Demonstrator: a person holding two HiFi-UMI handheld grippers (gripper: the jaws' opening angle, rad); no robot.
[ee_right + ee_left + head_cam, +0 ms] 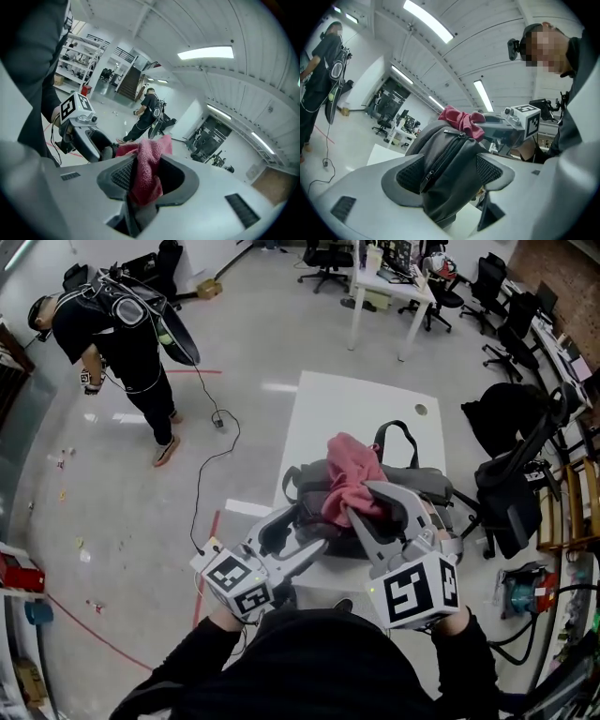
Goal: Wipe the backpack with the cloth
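Grey backpack (pixel 422 482) on the white table (pixel 347 409), with the pink cloth (pixel 352 479) draped on top of it.

The left gripper (pixel 305 535) is clamped on the backpack's zipped edge, both pads pressed against the fabric. The right gripper (pixel 361 507) pinches a bunched fold of the cloth between its jaws, and the rest of the cloth lies over the bag's top. One black strap loop (pixel 398 437) stands up behind the cloth. The table sits on a pale glossy floor (pixel 122 512) in an open office. A black chair (pixel 511 442) is just beside the table at the right, a white desk (pixel 389 287) is further back, and a person in black (pixel 122 334) stands well apart at the left. The wearer's dark sleeves and both grippers cover the bag's near side and the table's front edge. What the bag rests against there cannot be made out.
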